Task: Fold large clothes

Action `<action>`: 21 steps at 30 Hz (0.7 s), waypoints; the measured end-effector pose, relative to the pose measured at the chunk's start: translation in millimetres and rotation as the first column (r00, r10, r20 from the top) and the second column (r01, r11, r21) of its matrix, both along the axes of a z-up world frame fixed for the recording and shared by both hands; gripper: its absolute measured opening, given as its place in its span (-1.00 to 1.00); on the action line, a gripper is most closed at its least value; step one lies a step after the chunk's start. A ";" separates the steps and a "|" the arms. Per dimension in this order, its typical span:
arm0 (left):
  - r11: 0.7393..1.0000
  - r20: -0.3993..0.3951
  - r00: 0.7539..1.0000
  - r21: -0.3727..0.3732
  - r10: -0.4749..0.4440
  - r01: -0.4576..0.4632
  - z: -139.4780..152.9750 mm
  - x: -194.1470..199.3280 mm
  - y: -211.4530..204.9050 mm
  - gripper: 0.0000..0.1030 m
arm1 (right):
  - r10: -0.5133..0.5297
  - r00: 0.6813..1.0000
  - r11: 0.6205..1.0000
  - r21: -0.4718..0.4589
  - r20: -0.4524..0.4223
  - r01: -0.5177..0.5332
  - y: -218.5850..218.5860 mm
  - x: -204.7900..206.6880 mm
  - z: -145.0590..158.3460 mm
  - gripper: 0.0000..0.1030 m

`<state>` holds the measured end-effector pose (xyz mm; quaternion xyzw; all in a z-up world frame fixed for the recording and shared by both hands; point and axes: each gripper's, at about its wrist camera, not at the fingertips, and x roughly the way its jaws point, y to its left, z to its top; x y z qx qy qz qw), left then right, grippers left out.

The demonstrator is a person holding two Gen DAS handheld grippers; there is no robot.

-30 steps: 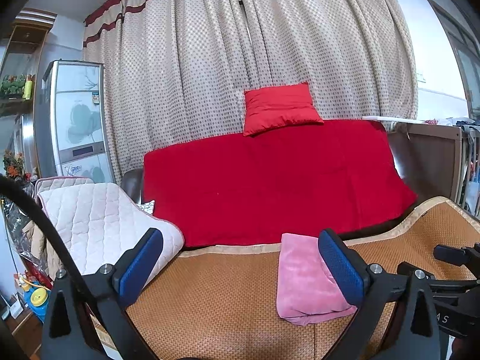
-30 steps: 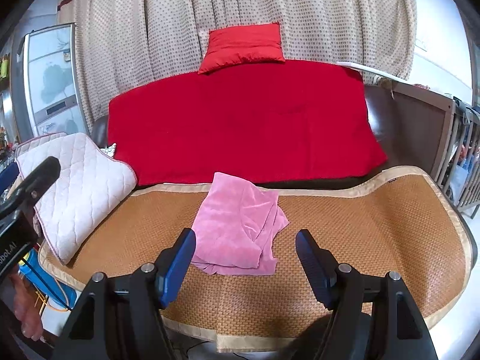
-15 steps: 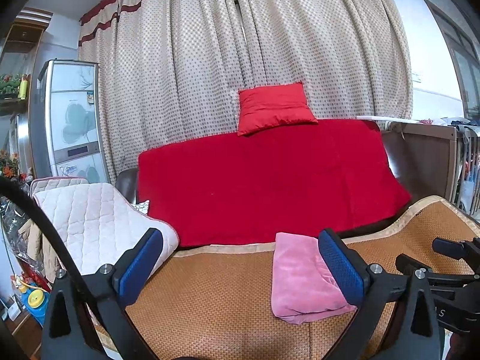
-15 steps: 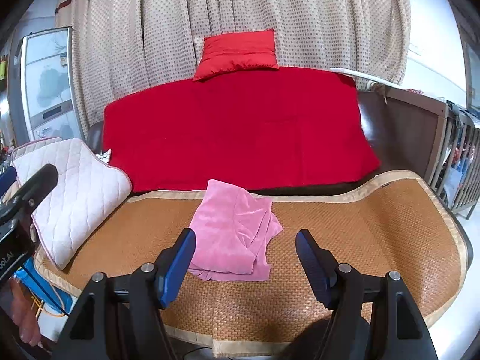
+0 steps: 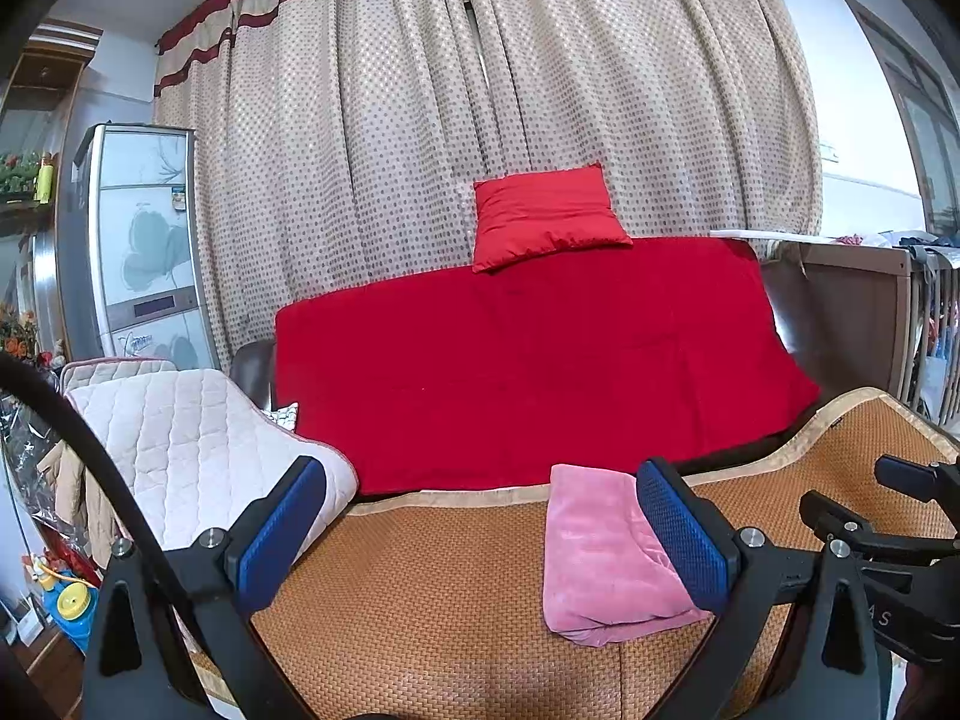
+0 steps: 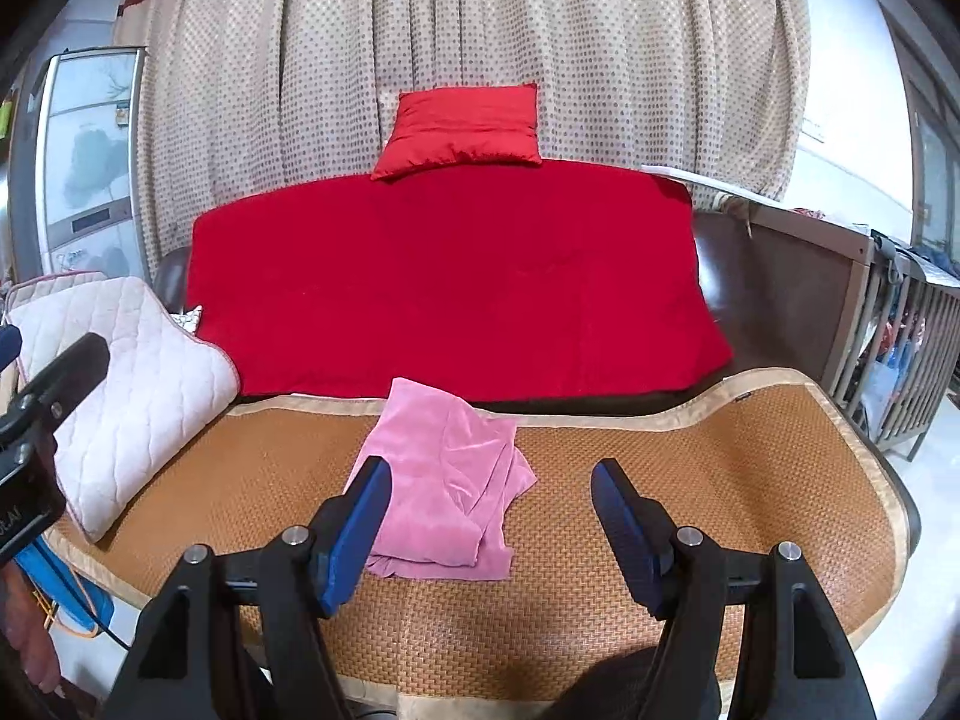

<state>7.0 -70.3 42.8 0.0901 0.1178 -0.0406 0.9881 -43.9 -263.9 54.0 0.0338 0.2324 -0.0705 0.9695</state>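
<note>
A pink garment (image 6: 447, 474) lies folded into a rough rectangle on the woven brown mat (image 6: 690, 480); it also shows in the left wrist view (image 5: 600, 552). My right gripper (image 6: 492, 534) is open and empty, held above the mat's front, with the garment beyond its left finger. My left gripper (image 5: 480, 534) is open and empty, to the left of the garment, whose right edge is hidden behind the right finger. The right gripper's body shows at the right edge of the left wrist view (image 5: 900, 528).
A red blanket (image 6: 456, 282) covers the sofa back, with a red cushion (image 6: 462, 132) on top. A quilted white pad (image 6: 120, 384) lies at the mat's left end. A fridge (image 5: 144, 240) stands left, a wooden crib (image 6: 900, 348) right, dotted curtains behind.
Both grippers have drawn back and risen slightly; the garment sits a little farther away and lower in both views. Both stay open. The garment has not moved on the mat.
</note>
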 end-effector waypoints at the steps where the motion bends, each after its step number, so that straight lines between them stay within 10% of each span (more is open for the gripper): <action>1: 1.000 0.000 1.000 0.000 0.000 0.000 0.0 0.0 0.1 1.00 | 0.000 1.000 1.000 0.000 0.000 0.000 0.3 0.3 0.1 0.43; 21: 1.000 -0.004 1.000 -0.015 -0.010 0.010 1.1 -5.9 0.3 1.00 | -0.016 0.999 0.998 -0.057 0.035 0.018 7.1 -5.4 4.6 0.43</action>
